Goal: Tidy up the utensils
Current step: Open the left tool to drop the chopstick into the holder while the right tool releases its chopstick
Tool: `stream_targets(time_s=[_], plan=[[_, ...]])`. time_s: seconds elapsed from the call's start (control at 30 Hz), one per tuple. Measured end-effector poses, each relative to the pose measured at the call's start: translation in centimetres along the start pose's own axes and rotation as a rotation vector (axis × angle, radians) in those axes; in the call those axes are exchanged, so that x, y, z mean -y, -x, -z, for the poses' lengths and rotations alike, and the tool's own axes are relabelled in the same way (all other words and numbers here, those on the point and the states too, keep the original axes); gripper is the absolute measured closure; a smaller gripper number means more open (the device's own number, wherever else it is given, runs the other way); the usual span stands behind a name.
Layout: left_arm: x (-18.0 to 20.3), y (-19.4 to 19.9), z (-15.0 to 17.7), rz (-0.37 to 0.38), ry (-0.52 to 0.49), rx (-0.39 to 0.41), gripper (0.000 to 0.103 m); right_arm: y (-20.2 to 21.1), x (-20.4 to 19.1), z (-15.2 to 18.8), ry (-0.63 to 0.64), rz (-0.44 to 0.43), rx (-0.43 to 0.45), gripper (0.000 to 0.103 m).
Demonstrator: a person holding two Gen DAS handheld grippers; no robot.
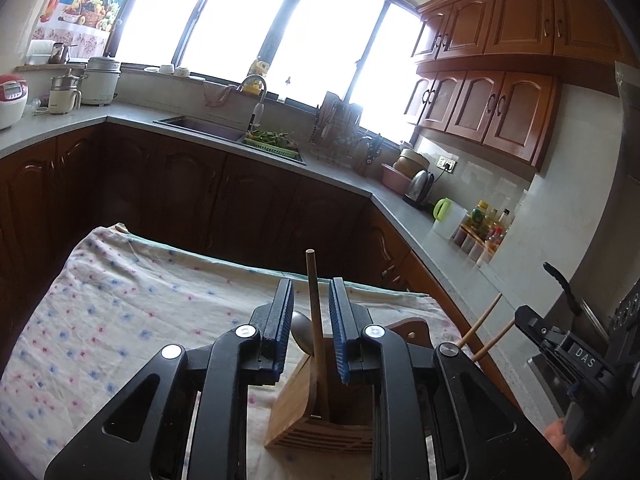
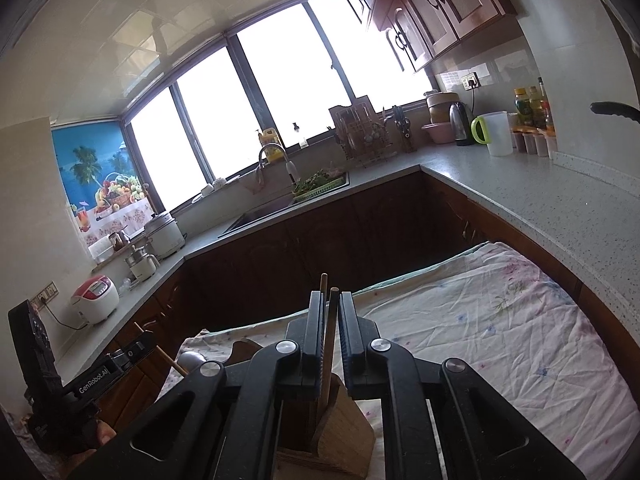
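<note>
Cloth [image 1: 132,288] printed with small flowers covers the table, and near its right end stands a wooden utensil holder [image 1: 320,412]. From the left wrist view, the left gripper [image 1: 311,320] hangs just over the holder with its blue pads parted; a wooden handle [image 1: 316,312] stands upright in the gap, its lower end down in the holder, and the pads sit clear of it on both sides, so it is released. A metal spoon bowl [image 1: 302,332] shows just left of that handle, behind the left pad. Further right, two chopsticks [image 1: 480,328] slant up beside the other tool. In the right wrist view, the right gripper [image 2: 330,320] stands over the same holder [image 2: 340,432] with a narrow gap, the chopsticks [image 2: 330,344] rising through it into a slot; whether the fingers press them cannot be told.
</note>
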State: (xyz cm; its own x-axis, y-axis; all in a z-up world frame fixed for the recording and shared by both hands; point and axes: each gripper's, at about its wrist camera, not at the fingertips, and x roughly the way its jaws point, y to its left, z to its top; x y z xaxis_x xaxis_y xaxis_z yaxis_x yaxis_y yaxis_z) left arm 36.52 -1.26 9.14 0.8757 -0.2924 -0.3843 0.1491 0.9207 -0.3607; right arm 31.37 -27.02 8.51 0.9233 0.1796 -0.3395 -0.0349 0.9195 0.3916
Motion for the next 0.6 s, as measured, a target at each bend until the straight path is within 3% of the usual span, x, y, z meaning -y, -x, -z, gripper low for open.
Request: stream_targets(time_s=[0.07, 0.1, 0.13, 0.23, 0.4, 0.6], plan=[[-0.1, 0.3, 0.0, -0.010, 0.006, 0.001, 0.044, 0.2, 0.1, 0.0, -0.013, -0.010, 0.005, 0.073], [-0.2, 0.6, 0.0, -0.013, 0.009, 0.009, 0.039, 0.4, 0.2, 0.1, -0.019, -0.017, 0.011, 0.048], [-0.3, 1.0, 0.1, -0.016, 0.010, 0.015, 0.036, 0.6, 0.3, 0.1, -0.023, -0.021, 0.018, 0.030], [-0.7, 1.7, 0.4, -0.021, 0.018, 0.003, 0.023, 1.6, 0.5, 0.3, -0.036, -0.047, 0.031, 0.015], [-1.4, 3.7, 1.5, -0.040, 0.012, -0.017, 0.017, 3.6, 0.7, 1.2, -0.038, -0.057, 0.032, 0.004], [-2.3, 6.4, 3.4, -0.062, 0.008, -0.066, 0.016, 6.1, 1.5, 2.9, -0.048, -0.068, 0.002, 0.003]])
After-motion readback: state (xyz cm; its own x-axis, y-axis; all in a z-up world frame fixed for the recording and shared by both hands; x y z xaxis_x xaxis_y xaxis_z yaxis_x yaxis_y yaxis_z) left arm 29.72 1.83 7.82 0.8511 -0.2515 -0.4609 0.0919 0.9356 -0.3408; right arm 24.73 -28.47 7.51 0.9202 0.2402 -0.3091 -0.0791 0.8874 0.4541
